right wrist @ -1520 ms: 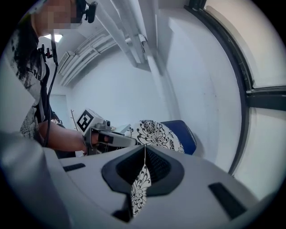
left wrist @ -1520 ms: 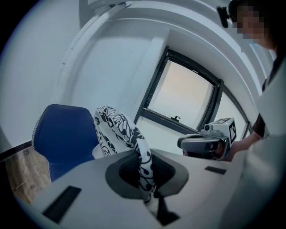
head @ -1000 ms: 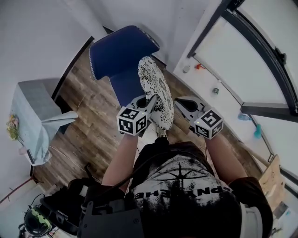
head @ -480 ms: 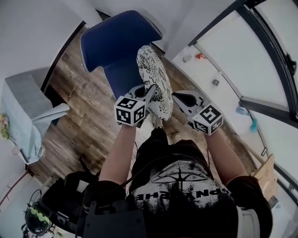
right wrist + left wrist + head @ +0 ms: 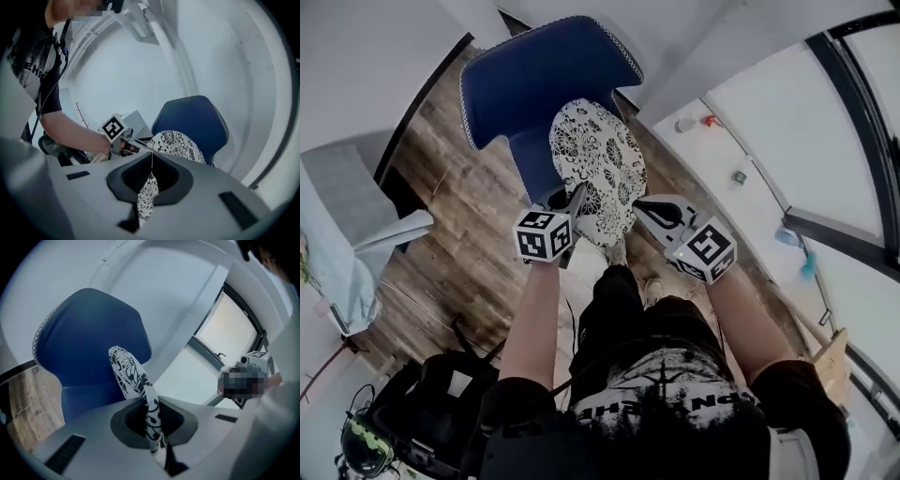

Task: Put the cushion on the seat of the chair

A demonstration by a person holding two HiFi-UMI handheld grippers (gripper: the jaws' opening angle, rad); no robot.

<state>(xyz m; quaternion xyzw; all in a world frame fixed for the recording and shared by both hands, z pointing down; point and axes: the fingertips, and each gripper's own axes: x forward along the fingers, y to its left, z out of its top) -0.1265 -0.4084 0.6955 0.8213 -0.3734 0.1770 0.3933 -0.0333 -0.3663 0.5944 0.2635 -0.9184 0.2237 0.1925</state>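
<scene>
Right now I hold the black-and-white patterned cushion (image 5: 598,173) with both tongs. My left gripper (image 5: 576,197) is clamped tight on its near left edge, and my right gripper (image 5: 641,206) is closed on its near right corner, with a flap of the patterned cloth pinched between the jaws. The cushion hangs over the seat (image 5: 536,161) of the blue chair (image 5: 502,112), its long axis running from my tongs at the near end toward the far backrest (image 5: 544,80), broad face turned up toward me, and I cannot tell whether its far end touches the seat.
</scene>
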